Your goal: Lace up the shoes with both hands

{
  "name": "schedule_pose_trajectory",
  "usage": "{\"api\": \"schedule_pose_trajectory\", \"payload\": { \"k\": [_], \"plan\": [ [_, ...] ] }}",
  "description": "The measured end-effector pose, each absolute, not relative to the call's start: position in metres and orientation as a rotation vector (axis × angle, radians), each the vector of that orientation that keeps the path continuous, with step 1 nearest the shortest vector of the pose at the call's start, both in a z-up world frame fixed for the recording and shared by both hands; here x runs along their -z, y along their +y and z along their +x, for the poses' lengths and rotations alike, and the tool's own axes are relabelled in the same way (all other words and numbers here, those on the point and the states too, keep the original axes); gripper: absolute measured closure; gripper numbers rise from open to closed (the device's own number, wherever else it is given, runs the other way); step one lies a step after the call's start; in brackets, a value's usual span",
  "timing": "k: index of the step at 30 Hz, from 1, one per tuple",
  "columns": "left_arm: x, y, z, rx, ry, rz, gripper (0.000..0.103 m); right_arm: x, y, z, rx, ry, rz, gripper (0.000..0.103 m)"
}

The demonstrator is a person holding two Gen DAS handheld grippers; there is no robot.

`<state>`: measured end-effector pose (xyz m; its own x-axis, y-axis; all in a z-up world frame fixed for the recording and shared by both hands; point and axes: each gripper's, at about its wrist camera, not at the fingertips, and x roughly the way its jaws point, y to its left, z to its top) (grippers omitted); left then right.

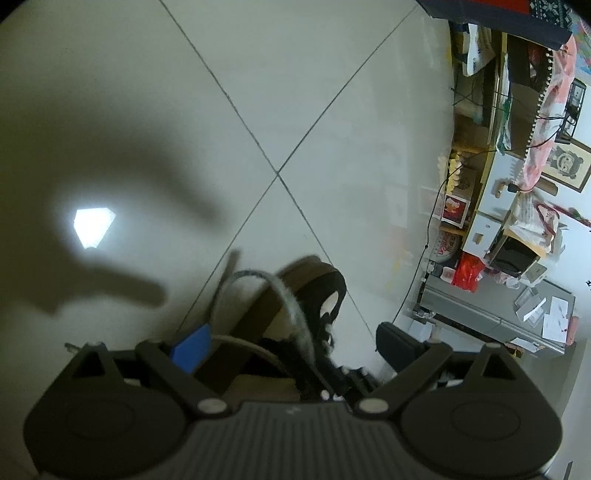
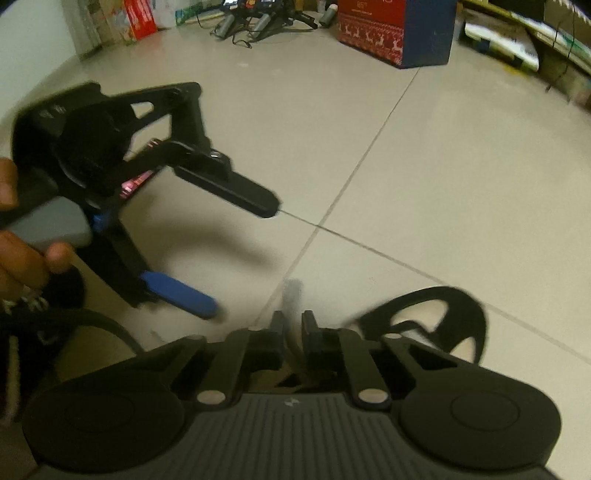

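A brown and black shoe (image 1: 317, 284) lies on the tiled floor between the two wide-spread fingers of my left gripper (image 1: 295, 336), one with a blue pad (image 1: 192, 347), the other black. A grey shoelace (image 1: 291, 306) arches in a loop over the shoe. In the right wrist view my right gripper (image 2: 293, 321) has its pads together, with a thin blurred grey shoelace end (image 2: 291, 291) poking up from between them. A black curved part of the shoe (image 2: 458, 314) shows just right of it. My left gripper (image 2: 236, 258) hangs open at the left, held by a person's hand (image 2: 22, 254).
Cluttered shelves and boxes (image 1: 498, 221) line the right side in the left wrist view. A red and blue box (image 2: 399, 33) and cables with gear (image 2: 258, 22) sit on the far floor. Pale floor tiles (image 2: 443, 166) spread ahead.
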<state>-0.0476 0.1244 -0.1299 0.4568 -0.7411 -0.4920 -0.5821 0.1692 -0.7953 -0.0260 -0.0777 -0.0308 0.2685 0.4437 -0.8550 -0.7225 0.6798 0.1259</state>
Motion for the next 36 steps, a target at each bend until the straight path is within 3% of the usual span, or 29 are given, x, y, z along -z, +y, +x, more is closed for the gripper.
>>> {"api": "schedule_pose_trajectory", "payload": {
  "k": [10,19,23,28,30,36],
  "plan": [
    [0.131,0.117,-0.047,0.226,1.219,-1.533,0.01,0.019,-0.085,-0.034,-0.886,1.051,-0.126,0.099],
    [0.127,0.108,-0.043,0.287,1.204,-1.54,0.035,0.01,-0.079,-0.048,-0.972,1.002,-0.137,0.099],
    [0.123,0.102,-0.037,0.318,1.186,-1.541,0.062,0.009,-0.076,-0.059,-1.0,0.974,-0.184,0.099],
    [0.113,0.101,-0.032,0.361,1.154,-1.501,0.068,0.005,-0.082,-0.065,-1.014,0.959,-0.212,0.099],
    [0.111,0.104,-0.031,0.368,1.135,-1.504,0.076,0.004,-0.084,-0.066,-1.017,0.954,-0.213,0.099],
    [0.104,0.11,-0.029,0.419,1.064,-1.515,0.08,0.005,-0.088,-0.07,-1.018,0.947,-0.218,0.097]
  ]
}}
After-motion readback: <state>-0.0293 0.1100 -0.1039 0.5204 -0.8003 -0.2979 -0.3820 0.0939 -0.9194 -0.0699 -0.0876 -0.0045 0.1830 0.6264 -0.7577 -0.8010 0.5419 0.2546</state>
